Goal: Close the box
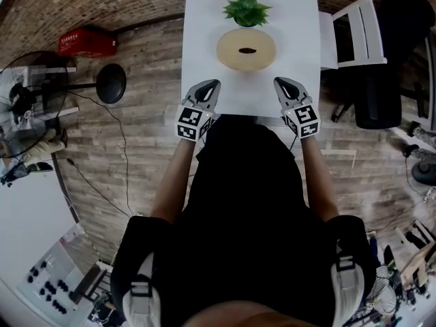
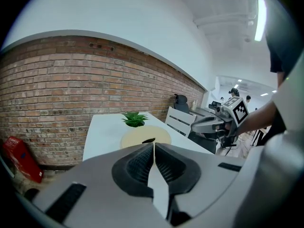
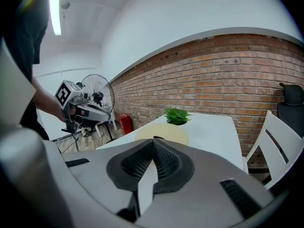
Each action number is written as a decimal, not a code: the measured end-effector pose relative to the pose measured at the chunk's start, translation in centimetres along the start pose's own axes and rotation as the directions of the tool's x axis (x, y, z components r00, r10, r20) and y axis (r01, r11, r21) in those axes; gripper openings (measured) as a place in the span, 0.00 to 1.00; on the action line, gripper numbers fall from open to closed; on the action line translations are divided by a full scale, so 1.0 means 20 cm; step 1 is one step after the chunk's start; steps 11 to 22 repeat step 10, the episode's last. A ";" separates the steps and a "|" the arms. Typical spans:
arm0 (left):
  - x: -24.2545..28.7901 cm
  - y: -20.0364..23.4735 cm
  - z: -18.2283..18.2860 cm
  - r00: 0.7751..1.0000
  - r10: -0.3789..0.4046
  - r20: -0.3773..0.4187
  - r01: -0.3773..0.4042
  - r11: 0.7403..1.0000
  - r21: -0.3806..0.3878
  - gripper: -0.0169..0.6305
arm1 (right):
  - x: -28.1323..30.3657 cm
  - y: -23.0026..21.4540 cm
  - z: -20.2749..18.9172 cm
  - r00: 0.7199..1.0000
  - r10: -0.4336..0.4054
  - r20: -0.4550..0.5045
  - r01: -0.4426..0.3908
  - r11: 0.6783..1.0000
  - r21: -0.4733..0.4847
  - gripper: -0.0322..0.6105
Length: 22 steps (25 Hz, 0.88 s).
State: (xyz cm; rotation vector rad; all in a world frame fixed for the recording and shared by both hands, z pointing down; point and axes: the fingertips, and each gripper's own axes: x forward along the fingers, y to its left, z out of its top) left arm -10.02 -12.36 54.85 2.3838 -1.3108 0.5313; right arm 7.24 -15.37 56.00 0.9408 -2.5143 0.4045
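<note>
A round beige box (image 1: 246, 50) with a small dark knob at its centre sits on the white table (image 1: 204, 19), with a green potted plant (image 1: 246, 9) just behind it. My left gripper (image 1: 212, 84) hovers at the table's near edge, left of the box, shut and holding nothing. My right gripper (image 1: 278, 82) mirrors it at the box's right, also shut and holding nothing. Neither touches the box. In the left gripper view the box (image 2: 142, 137) lies ahead beyond the shut jaws. The right gripper view shows the box (image 3: 166, 133) ahead too.
A white chair (image 1: 354, 33) stands at the table's right side, with a black office chair (image 1: 378, 94) beyond it. On the wooden floor to the left are a red case (image 1: 85, 43), a black round stand base (image 1: 110, 82) and a fan (image 1: 27, 101). A brick wall runs behind.
</note>
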 end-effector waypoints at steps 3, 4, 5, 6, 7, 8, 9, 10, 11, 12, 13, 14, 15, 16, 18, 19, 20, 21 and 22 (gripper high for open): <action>-0.01 0.01 0.00 1.000 0.004 0.000 -0.004 1.000 -0.003 0.07 | 0.01 0.01 0.00 1.000 0.006 -0.002 -0.006 1.000 -0.002 0.05; -0.01 0.01 0.00 1.000 0.006 0.000 -0.006 1.000 -0.003 0.07 | 0.01 0.01 0.01 1.000 0.008 -0.004 -0.008 1.000 -0.003 0.05; -0.01 0.01 -0.01 1.000 0.007 0.001 -0.007 1.000 -0.002 0.07 | 0.01 0.01 0.01 1.000 0.008 0.000 -0.008 1.000 -0.005 0.05; -0.01 0.01 -0.01 1.000 0.008 0.002 -0.008 1.000 -0.002 0.07 | 0.01 0.01 0.01 1.000 0.008 0.006 -0.008 1.000 -0.007 0.05; -0.02 0.01 -0.01 1.000 0.009 0.002 -0.009 1.000 -0.002 0.07 | 0.01 0.01 0.01 1.000 0.007 0.012 -0.007 1.000 -0.009 0.05; -0.02 0.01 -0.01 1.000 0.009 0.002 -0.009 1.000 -0.004 0.07 | 0.01 0.01 0.01 1.000 0.006 0.015 -0.006 1.000 -0.012 0.05; -0.02 0.01 -0.01 1.000 0.009 0.002 -0.009 1.000 -0.006 0.07 | 0.02 0.01 0.01 1.000 0.005 0.017 -0.005 1.000 -0.015 0.05; -0.02 0.01 -0.02 1.000 0.010 0.002 -0.010 1.000 -0.007 0.07 | 0.02 0.01 0.00 1.000 0.004 0.018 -0.003 1.000 -0.017 0.05; -0.02 0.01 -0.02 1.000 0.010 0.002 -0.010 1.000 -0.007 0.07 | 0.02 0.01 0.00 1.000 0.004 0.018 -0.003 1.000 -0.017 0.05; -0.02 0.01 -0.02 1.000 0.010 0.002 -0.010 1.000 -0.007 0.07 | 0.02 0.01 0.00 1.000 0.004 0.018 -0.003 1.000 -0.017 0.05; -0.02 0.01 -0.02 1.000 0.010 0.002 -0.010 1.000 -0.007 0.07 | 0.02 0.01 0.00 1.000 0.004 0.018 -0.003 1.000 -0.017 0.05; -0.02 0.01 -0.02 1.000 0.010 0.002 -0.010 1.000 -0.007 0.07 | 0.02 0.01 0.00 1.000 0.004 0.018 -0.003 1.000 -0.017 0.05; -0.02 0.01 -0.02 1.000 0.010 0.002 -0.010 1.000 -0.007 0.07 | 0.02 0.01 0.00 1.000 0.004 0.018 -0.003 1.000 -0.017 0.05; -0.02 0.01 -0.02 1.000 0.010 0.002 -0.010 1.000 -0.007 0.07 | 0.02 0.01 0.00 1.000 0.004 0.018 -0.003 1.000 -0.017 0.05; -0.02 0.01 -0.02 1.000 0.010 0.002 -0.010 1.000 -0.007 0.07 | 0.02 0.01 0.00 1.000 0.004 0.018 -0.003 1.000 -0.017 0.05; -0.02 0.01 -0.02 1.000 0.010 0.002 -0.010 1.000 -0.007 0.07 | 0.02 0.01 0.00 1.000 0.004 0.018 -0.003 1.000 -0.017 0.05; -0.02 0.01 -0.02 1.000 0.010 0.002 -0.010 1.000 -0.007 0.07 | 0.02 0.01 0.00 1.000 0.004 0.018 -0.003 1.000 -0.017 0.05; -0.02 0.01 -0.02 1.000 0.010 0.002 -0.010 1.000 -0.007 0.07 | 0.02 0.01 0.00 1.000 0.004 0.018 -0.003 1.000 -0.017 0.05; -0.02 0.01 -0.02 1.000 0.010 0.002 -0.010 1.000 -0.007 0.07 | 0.02 0.01 0.00 1.000 0.004 0.018 -0.003 1.000 -0.017 0.05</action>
